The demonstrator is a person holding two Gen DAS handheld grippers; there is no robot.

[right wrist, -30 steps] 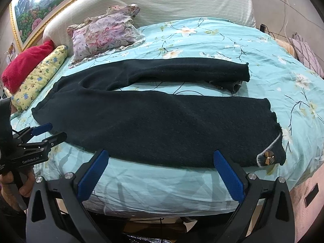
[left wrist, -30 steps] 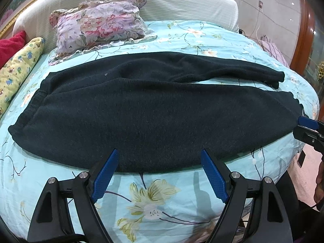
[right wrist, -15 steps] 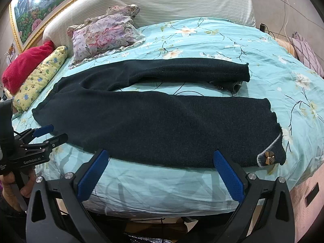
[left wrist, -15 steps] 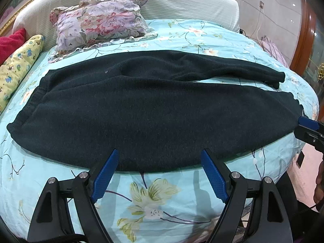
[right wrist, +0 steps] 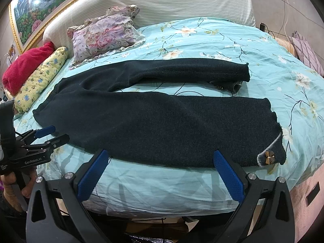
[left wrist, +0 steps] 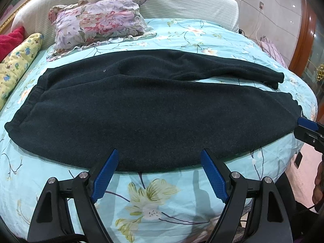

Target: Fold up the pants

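Left wrist view: the dark pants [left wrist: 154, 109] lie spread flat across the middle of the frame on the floral bed [left wrist: 154, 190], waistband at the left, 2 legs running right. The left tongs [left wrist: 158, 162] sit at the bottom centre, released and wide apart, holding nothing, their tips just at the near hem edge. At the right edge the right tongs [left wrist: 305, 127] peek in beside the leg cuff; from here I cannot tell their state. No fold looks made yet, so I judge the whole task is left.

Right wrist view: the right tongs [right wrist: 160, 163] are plainly released and empty. Only this view shows the bow trim [right wrist: 268, 159] on the near cuff and the far leg's tucked cuff end.
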